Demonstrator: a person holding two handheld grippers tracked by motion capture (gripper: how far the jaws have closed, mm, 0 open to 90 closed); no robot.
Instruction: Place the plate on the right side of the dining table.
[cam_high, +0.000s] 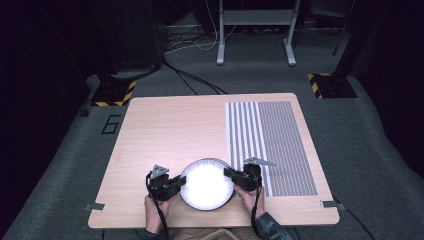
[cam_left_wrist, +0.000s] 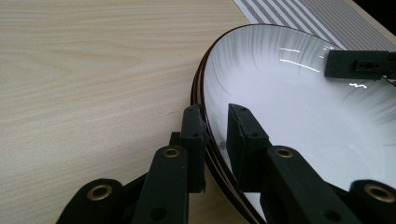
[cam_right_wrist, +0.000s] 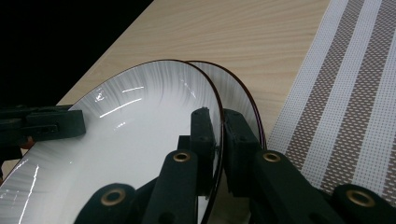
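Observation:
A white plate (cam_high: 207, 184) with a dark rim lies near the table's front edge, between my two grippers. My left gripper (cam_high: 182, 181) is at its left rim. In the left gripper view its jaws (cam_left_wrist: 215, 112) straddle the stacked dark rims of the plate (cam_left_wrist: 303, 107), and a sliver of white shows beside the inner jaw. My right gripper (cam_high: 229, 174) is at the right rim. Its jaws (cam_right_wrist: 217, 114) are shut on the upper plate's (cam_right_wrist: 140, 121) rim. A second plate (cam_right_wrist: 238, 88) peeks out beneath it, outside the jaws.
A striped grey-and-white placemat (cam_high: 272, 145) covers the right part of the wooden table (cam_high: 170, 130), just beyond my right gripper. A metal stand (cam_high: 255, 30), cables and yellow-and-black marked bases sit on the floor past the far edge.

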